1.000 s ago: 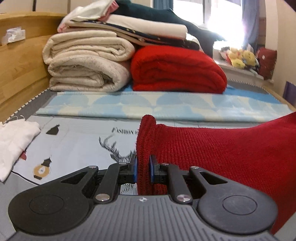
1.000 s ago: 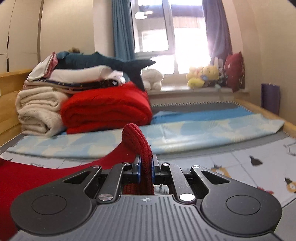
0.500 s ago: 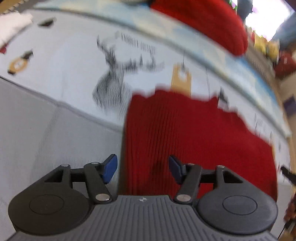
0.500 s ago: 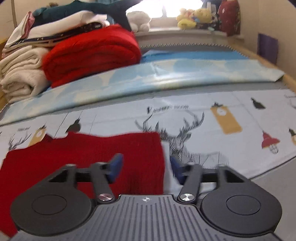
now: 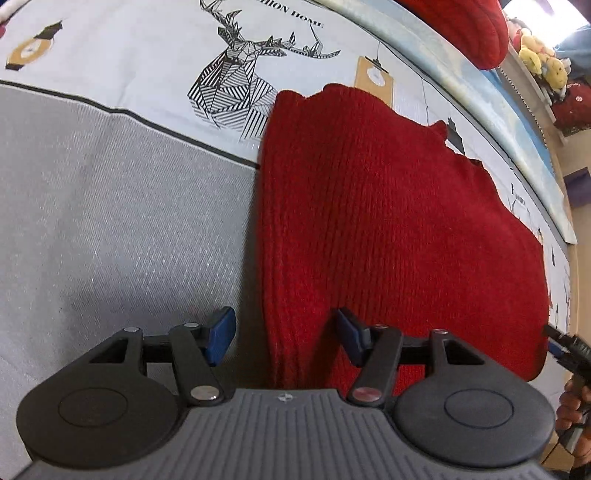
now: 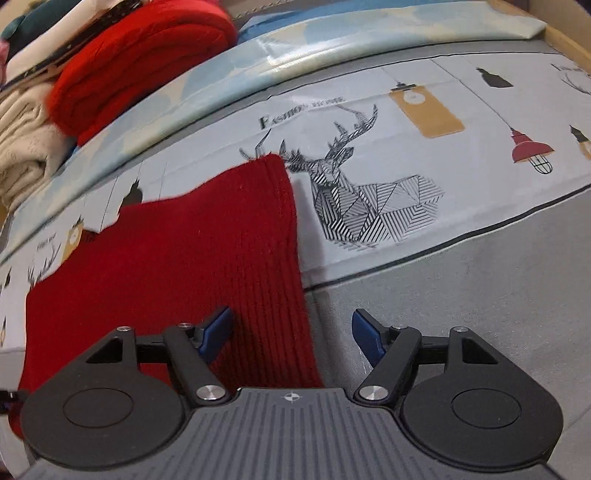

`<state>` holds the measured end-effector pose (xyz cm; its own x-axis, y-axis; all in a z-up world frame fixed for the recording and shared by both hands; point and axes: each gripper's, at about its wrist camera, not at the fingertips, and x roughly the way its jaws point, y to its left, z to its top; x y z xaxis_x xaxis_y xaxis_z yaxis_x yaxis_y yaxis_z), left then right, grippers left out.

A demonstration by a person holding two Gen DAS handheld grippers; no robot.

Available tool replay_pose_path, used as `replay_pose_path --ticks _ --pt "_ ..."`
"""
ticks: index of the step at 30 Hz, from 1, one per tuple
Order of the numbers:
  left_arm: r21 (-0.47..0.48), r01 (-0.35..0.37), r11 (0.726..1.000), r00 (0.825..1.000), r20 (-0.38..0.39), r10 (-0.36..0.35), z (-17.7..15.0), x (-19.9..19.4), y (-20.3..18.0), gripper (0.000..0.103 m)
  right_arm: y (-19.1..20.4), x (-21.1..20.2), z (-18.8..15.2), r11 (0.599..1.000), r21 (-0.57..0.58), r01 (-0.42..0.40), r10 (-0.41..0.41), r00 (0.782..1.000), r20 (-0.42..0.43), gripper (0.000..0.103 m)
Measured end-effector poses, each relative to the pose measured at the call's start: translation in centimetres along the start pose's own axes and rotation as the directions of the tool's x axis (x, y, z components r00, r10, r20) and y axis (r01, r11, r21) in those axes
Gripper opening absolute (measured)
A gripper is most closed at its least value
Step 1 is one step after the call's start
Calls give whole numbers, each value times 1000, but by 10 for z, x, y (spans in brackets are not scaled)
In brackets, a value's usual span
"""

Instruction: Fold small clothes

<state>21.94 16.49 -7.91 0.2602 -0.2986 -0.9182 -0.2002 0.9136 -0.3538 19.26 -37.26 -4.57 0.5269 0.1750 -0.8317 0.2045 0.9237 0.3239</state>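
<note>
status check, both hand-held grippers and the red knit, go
Left hand-held gripper and right hand-held gripper open, jaws just opened, nothing gripped. Red ribbed knit garment lying flat on the deer-print bedsheet. Nothing in the way.

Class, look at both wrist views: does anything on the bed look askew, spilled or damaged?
Nothing stands out. The red knit garment lies flat on the printed bedsheet, its far edge slightly uneven; no damage shows.

The knit garment (image 5: 388, 221) lies flat on the printed bedsheet (image 5: 110, 184). Left wrist view: deer print (image 5: 243, 77) at 11 o'clock from the garment; folded blanket (image 5: 476, 26) at 1 o'clock, behind. Right wrist view: stacked folded bedding (image 6: 22, 147) at 10 o'clock.
</note>
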Motion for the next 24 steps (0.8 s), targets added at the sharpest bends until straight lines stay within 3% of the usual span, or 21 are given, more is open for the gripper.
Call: replay_pose_path --ticks 2,4,11,12,13,15,16,20,24 --pt "-5 3 1000 1000 -7 -3 -3 -1 1 66 4 8 -10 997 -71 -21 16 997 -78 73" --pt "-5 10 1000 1000 -16 -10 -6 0 0 66 8 15 -21 991 -137 5 -22 991 -129 73" --pt "14 12 1000 999 -29 -12 -15 9 -5 63 -2 18 -29 995 -93 -18 5 990 -139 73" --pt "23 16 1000 1000 -24 -16 -17 9 -6 54 -2 19 -30 995 -94 -32 19 990 -139 68" --pt "24 30 999 999 -22 -30 -19 9 -6 39 -3 19 -32 995 -89 -55 41 989 -145 53" --pt "43 42 998 999 -5 -42 -22 6 -9 28 -2 20 -31 993 -102 -62 47 989 -143 38" --pt "66 35 997 999 6 -36 -25 4 -12 25 0 19 -31 991 -118 -69 52 988 -143 20" --pt "118 22 993 999 47 -28 -33 -8 -22 22 -1 2 -30 987 -131 -97 81 989 -124 15" --pt "151 43 988 996 73 -55 -44 -33 -29 21 -6 -42 -26 980 -118 -161 153 985 -75 14"
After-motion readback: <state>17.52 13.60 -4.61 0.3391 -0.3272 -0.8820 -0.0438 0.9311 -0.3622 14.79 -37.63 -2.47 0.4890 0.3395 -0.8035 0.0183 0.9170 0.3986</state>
